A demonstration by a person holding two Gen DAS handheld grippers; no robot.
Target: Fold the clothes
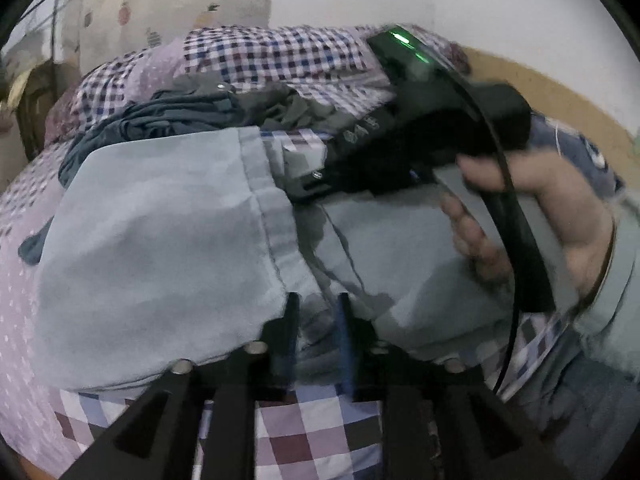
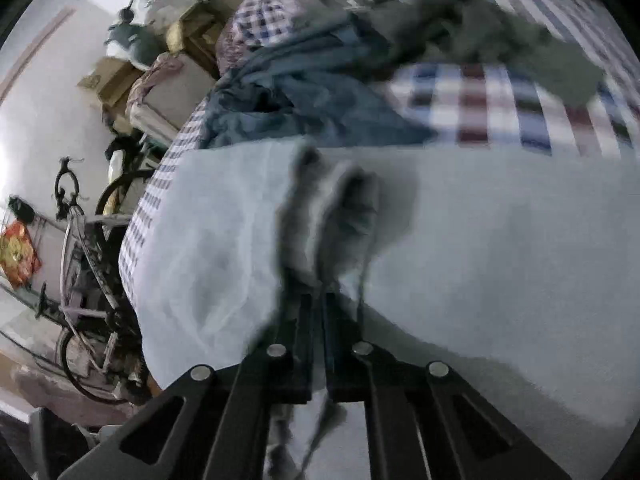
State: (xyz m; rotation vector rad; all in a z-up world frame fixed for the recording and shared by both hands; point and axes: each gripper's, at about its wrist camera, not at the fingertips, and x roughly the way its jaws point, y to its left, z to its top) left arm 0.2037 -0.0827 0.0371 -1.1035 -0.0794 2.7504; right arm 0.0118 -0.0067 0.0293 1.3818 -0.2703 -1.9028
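I am working in a lived-in bedroom that doubles as storage. Under me is a bed with a checked sheet in purple, blue and white, and loose clothes lie heaped on it. A patterned curtain hangs by the plain white wall. Beside the bed stand stacked cardboard boxes, a bicycle and a red-and-gold decoration.

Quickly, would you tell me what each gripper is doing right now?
Left gripper: shut on the light blue garment.
Right gripper: shut on the same garment's bunched fabric.
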